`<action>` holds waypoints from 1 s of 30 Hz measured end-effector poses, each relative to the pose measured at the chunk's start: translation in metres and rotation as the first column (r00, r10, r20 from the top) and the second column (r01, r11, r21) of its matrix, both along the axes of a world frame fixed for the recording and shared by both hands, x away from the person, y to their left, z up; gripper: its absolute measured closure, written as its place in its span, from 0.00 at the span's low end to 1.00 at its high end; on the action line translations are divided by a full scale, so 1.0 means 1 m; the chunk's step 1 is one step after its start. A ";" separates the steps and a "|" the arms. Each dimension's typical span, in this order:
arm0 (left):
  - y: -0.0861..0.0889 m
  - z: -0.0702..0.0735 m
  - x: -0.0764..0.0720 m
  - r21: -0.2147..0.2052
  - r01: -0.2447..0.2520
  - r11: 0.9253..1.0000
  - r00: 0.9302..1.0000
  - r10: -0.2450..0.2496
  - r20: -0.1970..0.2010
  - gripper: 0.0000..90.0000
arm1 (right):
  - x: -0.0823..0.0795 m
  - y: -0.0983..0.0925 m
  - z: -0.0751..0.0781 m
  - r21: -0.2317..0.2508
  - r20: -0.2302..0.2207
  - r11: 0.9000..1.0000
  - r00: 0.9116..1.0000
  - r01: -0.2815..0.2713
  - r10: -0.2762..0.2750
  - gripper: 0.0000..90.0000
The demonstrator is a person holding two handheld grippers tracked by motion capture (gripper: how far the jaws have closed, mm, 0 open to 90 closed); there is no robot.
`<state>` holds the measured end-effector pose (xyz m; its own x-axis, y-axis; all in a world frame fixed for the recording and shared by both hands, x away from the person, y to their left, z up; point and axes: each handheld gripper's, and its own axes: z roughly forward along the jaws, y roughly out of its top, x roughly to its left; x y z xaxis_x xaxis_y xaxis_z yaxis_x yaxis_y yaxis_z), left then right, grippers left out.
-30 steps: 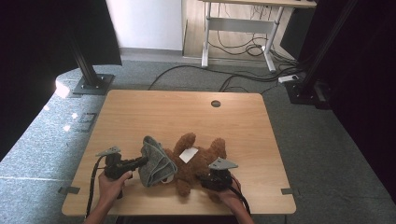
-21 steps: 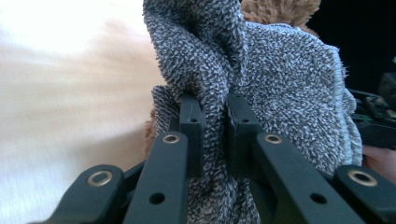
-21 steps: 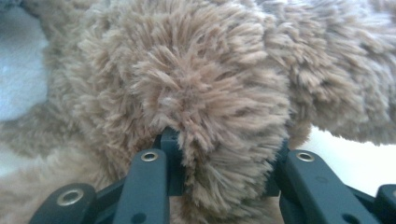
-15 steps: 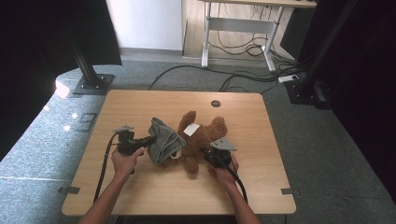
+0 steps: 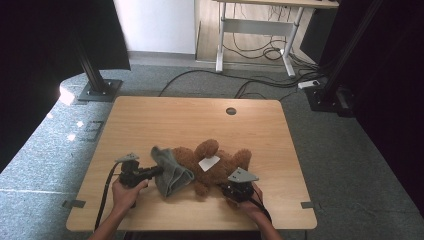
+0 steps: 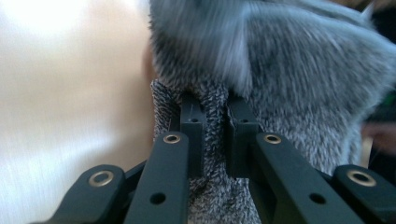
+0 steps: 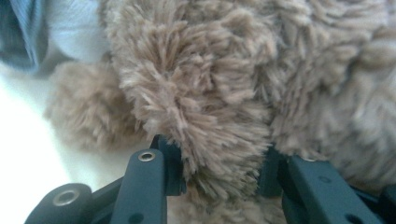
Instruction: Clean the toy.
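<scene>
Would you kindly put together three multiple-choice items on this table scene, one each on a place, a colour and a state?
1. Where does the grey cloth lie relative to the brown teddy bear in the high view?
A. at its left
B. at its right
C. beyond it, by the table's hole

2. What colour is the tag on the bear?
A. red
B. white
C. black

3. What do the left tongs do?
A. hang open above the table
B. pinch the bear
C. pinch the grey cloth

Answers: 1 A, the cloth sits left of the bear; 2 B, the tag shows white against brown plush; 3 C, grey fabric is squeezed between the jaws.
</scene>
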<state>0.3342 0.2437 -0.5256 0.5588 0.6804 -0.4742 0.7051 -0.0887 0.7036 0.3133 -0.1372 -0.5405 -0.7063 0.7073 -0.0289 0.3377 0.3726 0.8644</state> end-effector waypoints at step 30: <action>-0.088 0.048 0.050 -0.110 0.077 0.991 0.997 -0.080 -0.020 0.90 | -0.011 0.000 0.000 -0.068 0.080 0.997 0.996 -0.041 0.047 0.62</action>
<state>0.3839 0.1555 -0.4777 0.5956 0.5782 -0.5577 0.7163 -0.0680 0.6945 0.3025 -0.1369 -0.5406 -0.7301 0.6701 -0.1338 0.2489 0.4432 0.8612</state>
